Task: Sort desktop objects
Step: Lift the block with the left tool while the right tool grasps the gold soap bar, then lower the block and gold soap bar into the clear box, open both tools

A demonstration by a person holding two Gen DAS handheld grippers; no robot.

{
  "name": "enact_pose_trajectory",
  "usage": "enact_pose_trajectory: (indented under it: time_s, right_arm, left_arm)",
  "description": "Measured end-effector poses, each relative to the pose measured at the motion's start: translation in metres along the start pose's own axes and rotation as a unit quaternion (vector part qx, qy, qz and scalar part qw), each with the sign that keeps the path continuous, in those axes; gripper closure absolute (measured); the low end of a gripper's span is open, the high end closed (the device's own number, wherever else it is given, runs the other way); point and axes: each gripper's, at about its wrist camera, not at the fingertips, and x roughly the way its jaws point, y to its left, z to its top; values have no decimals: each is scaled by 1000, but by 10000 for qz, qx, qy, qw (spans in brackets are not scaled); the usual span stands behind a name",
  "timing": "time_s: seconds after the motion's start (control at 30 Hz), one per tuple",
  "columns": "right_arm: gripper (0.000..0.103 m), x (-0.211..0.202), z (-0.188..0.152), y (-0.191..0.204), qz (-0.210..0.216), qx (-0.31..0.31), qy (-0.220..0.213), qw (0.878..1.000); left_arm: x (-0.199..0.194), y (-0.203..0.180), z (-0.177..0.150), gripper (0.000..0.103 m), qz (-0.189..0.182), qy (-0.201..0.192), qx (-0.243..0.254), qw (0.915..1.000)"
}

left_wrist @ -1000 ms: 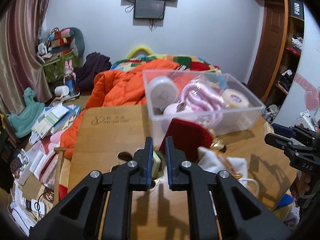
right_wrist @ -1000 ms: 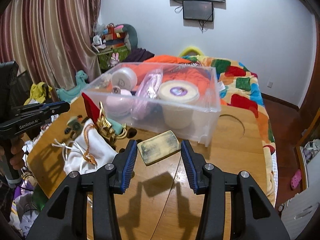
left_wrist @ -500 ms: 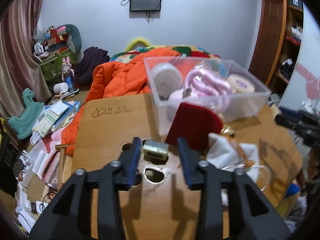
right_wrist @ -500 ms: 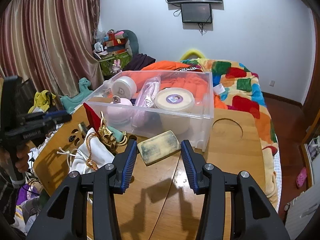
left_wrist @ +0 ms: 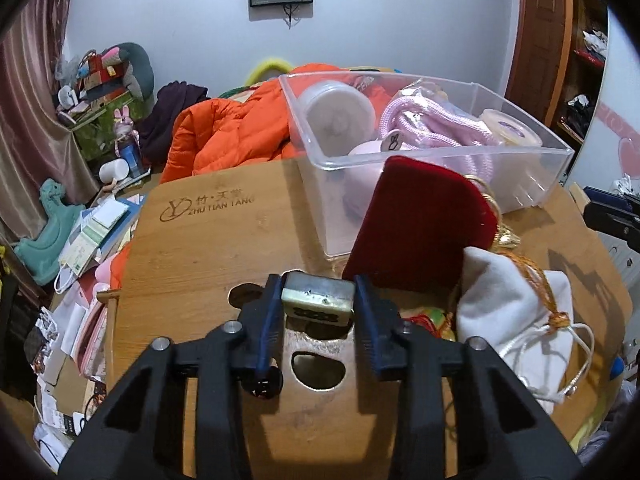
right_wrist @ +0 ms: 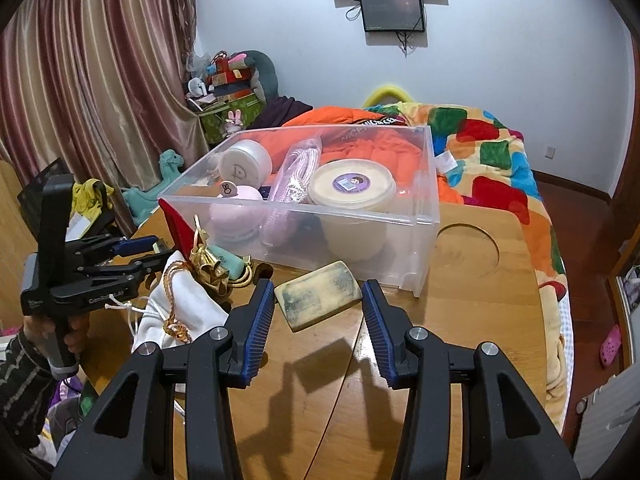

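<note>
A small greenish-white mahjong tile (left_wrist: 318, 300) sits between the blue pads of my left gripper (left_wrist: 316, 300). Its jaws are closing and both pads touch the tile's ends, just over a cutout in the wooden table (left_wrist: 208, 248). The left gripper (right_wrist: 160, 250) also shows at the left of the right wrist view, held by a hand. My right gripper (right_wrist: 318, 286) is shut on a worn yellowish block (right_wrist: 318, 298), tilted and held just above the table in front of the clear plastic box (right_wrist: 400, 248).
The box (left_wrist: 520, 184) holds a white jar, pink rope and a round tub. A red velvet pouch (left_wrist: 420, 232), a white drawstring bag (left_wrist: 512, 304) and a gold ornament (right_wrist: 208, 268) crowd the table beside it. A round recess (right_wrist: 466, 252) lies to the right.
My left gripper went from shut to open, sank toward the table and has drawn in around the mahjong tile. The right gripper has kept still with the block in it.
</note>
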Motion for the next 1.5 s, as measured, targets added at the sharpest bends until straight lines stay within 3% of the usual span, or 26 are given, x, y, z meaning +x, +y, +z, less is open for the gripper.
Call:
enact_pose_trajectory:
  time_s: [0.4, 0.67, 1.03, 1.23, 1.5]
  right_arm:
    - [61, -5, 9, 2, 103, 54, -135, 9998]
    - [61, -18, 25, 4, 143, 20, -382, 9992]
    - [61, -28, 49, 7, 167, 10, -693, 9975]
    - [61, -18, 61, 12, 245, -119, -715, 9971]
    - [61, 15, 72, 17, 422, -242, -526, 9974]
  left_arm:
    - [-29, -2, 4, 68, 96, -398, -229, 9989]
    - [-67, -8, 28, 68, 21, -932, -173, 9955]
    - [-85, -11, 60, 68, -238, -1369, -224, 9900]
    - [-76, -17, 76, 68, -296, -1404, -146, 9895]
    - [-42, -19, 86, 68, -442, -1135, -174, 9924]
